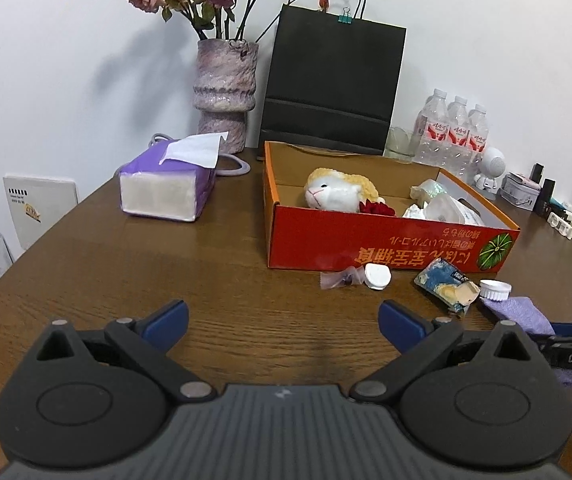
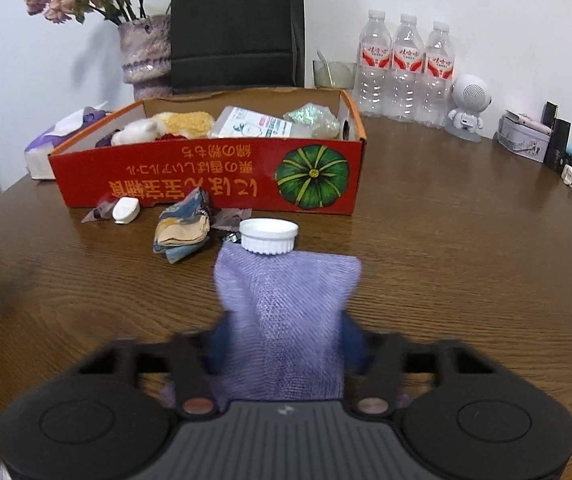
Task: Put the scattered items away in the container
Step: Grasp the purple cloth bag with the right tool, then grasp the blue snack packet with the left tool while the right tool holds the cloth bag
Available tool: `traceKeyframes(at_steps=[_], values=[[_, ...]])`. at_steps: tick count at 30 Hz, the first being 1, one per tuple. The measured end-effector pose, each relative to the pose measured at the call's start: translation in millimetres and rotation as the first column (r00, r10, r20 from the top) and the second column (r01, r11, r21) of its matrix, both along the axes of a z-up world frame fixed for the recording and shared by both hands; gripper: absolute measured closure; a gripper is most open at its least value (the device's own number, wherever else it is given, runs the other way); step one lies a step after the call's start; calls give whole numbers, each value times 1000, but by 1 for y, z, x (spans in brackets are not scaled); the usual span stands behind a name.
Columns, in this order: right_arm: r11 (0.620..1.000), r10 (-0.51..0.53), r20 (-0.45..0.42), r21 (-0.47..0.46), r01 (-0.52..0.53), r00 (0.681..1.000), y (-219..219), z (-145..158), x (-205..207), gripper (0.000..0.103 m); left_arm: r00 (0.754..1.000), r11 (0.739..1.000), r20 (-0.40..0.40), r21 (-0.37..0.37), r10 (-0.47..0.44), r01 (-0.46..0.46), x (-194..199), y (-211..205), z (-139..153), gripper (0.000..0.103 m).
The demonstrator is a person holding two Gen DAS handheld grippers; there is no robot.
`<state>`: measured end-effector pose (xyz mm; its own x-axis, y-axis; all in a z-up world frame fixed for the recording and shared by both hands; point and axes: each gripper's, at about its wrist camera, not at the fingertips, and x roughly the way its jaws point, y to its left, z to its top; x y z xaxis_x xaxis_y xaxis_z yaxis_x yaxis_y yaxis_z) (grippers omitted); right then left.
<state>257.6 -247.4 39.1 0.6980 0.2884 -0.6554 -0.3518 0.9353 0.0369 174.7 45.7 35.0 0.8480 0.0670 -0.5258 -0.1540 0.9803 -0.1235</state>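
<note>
The red cardboard box (image 2: 206, 176) on the wooden table (image 2: 445, 240) holds a fluffy plush sheep (image 1: 337, 194), a crinkly packet (image 2: 254, 124) and iridescent wrap. The right tool (image 2: 282, 344) pinches a woven lilac cloth (image 2: 286, 300), just near of the box, touching a ribbed white cap (image 2: 268, 235). The left tool (image 1: 284, 320) gapes wide, empty.

A red cardboard box (image 2: 206, 168), open-topped with a green pumpkin printed on its front wall, sits toward the table's back edge, holding a plush sheep (image 1: 337, 192) and packets. Just before its front wall lie a white cap (image 2: 125, 210), a crumpled blue-yellow wrapper (image 2: 184, 228), a white ribbed lid (image 2: 268, 235) and a lilac cloth (image 2: 286, 300).
</note>
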Motion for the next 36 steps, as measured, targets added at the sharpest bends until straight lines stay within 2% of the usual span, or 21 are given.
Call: traceKeyframes(at_steps=[1, 4, 18, 28, 33, 34, 36], values=[[1000, 1, -4, 15, -1, 1000, -4, 1, 0, 92, 1000, 1000, -1, -2, -2, 2, 0, -1, 0, 0], [999, 4, -6, 41, -3, 1000, -14, 2, 0, 94, 1000, 1000, -2, -3, -21, 21, 3, -10, 0, 0], [999, 8, 79, 47, -12, 997, -33, 21, 13, 94, 992, 993, -40, 21, -116, 117, 50, -86, -7, 0], [997, 80, 107, -2, -80, 991, -24, 34, 46, 94, 994, 997, -85, -12, -72, 72, 110, -130, -25, 0], [996, 80, 87, 27, -82, 993, -26, 31, 61, 94, 995, 999, -103, -38, -21, 17, 131, -136, -37, 0], [996, 78, 83, 39, -82, 993, -27, 29, 63, 94, 995, 999, -102, -37, -13, 9, 133, -136, -38, 1], [995, 79, 75, 51, -83, 994, -29, 26, 64, 94, 995, 999, -99, -49, -10, 6, 134, -135, -40, 15]])
